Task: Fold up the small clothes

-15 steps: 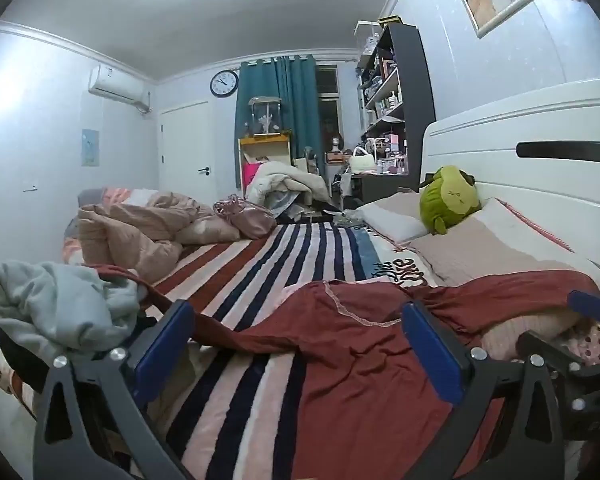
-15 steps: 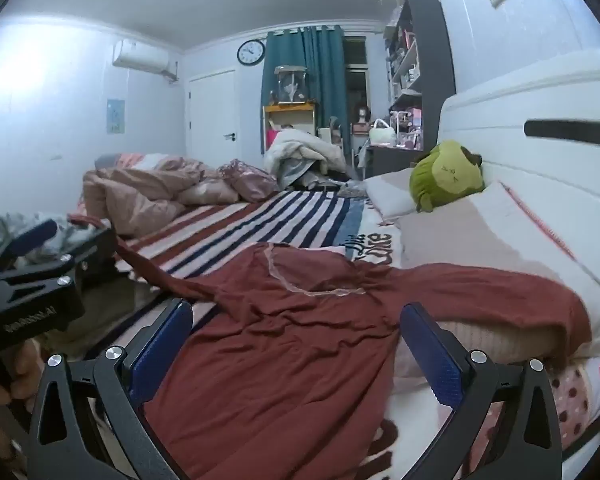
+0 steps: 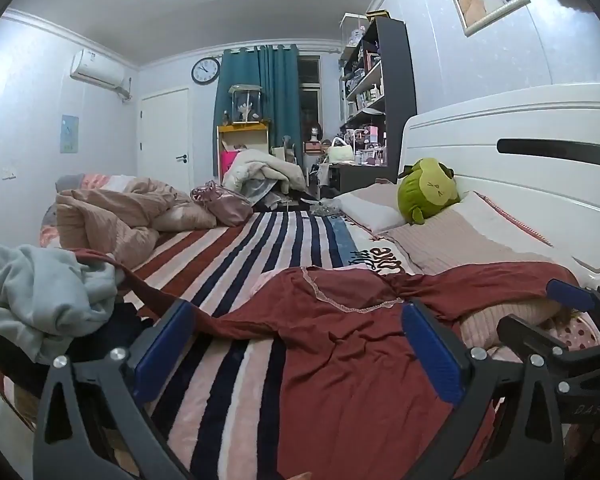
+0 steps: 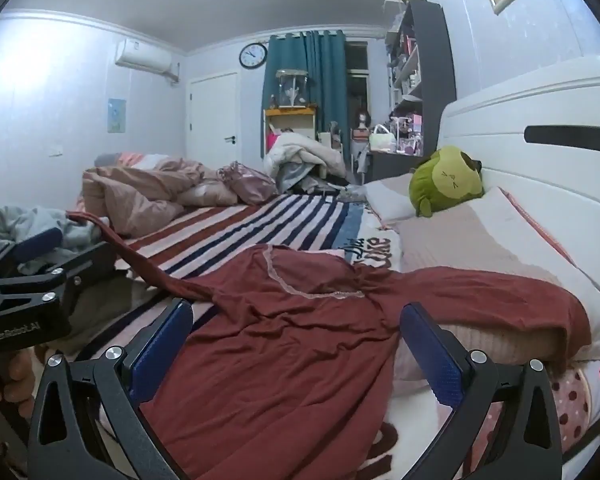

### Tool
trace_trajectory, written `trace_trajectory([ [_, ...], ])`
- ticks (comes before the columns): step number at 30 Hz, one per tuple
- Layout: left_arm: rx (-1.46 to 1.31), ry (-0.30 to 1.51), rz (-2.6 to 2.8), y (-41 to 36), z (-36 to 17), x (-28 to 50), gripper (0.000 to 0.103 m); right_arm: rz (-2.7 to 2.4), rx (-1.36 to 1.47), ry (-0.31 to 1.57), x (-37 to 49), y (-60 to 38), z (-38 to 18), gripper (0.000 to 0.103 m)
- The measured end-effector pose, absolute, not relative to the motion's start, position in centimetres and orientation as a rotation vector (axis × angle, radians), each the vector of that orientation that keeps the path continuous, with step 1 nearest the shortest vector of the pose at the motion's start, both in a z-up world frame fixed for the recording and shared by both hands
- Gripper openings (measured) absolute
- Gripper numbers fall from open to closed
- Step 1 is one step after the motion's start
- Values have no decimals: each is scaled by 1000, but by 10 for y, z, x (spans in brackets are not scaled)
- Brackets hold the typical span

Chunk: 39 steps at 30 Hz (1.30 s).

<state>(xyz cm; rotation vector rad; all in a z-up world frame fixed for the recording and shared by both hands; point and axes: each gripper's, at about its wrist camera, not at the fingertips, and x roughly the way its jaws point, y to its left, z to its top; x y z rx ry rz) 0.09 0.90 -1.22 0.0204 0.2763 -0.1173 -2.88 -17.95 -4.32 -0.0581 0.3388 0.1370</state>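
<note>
The garment (image 4: 284, 344) lies spread on the bed (image 4: 228, 240), one sleeve draped right over a pillow (image 4: 468, 240); the plush toy (image 4: 444, 178) sits behind, against the headboard (image 4: 540, 112); crumpled clothes (image 3: 40, 300) lie left.

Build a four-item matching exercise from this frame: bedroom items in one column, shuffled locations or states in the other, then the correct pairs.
Column 1
1. red garment
2. green plush toy
3. grey clothing
4. left gripper

Column 2
A. bunched in a heap at the left edge of the bed
B. leaning against the white headboard
C. open, holding nothing
D. spread out on the striped blanket, one sleeve over a pillow

Pairs: 1-D, 2-B, 3-A, 4-C
</note>
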Motion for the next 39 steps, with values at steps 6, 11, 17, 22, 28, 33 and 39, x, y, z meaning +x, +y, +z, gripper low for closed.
trace_trajectory([
  [6, 15, 275, -134, 11, -13, 1, 102, 175, -18, 319, -35, -187, -39, 103],
  [11, 20, 276, -137, 12, -13, 4, 102, 166, -31, 297, -40, -185, -37, 103],
  [17, 11, 280, -139, 18, -14, 10, 102, 165, -25, 289, -41, -184, -36, 103],
  [22, 11, 276, -144, 12, -14, 0, 102, 163, -19, 283, -41, -185, -36, 103],
  [28, 11, 279, -142, 13, -16, 0, 102, 167, -49, 275, -43, -185, -35, 103],
  [33, 14, 280, -140, 12, -17, 1, 102, 166, -66, 269, -45, -180, -36, 103],
  [39, 16, 288, -139, 13, -18, 2, 102, 167, -62, 270, -47, -178, -36, 103],
])
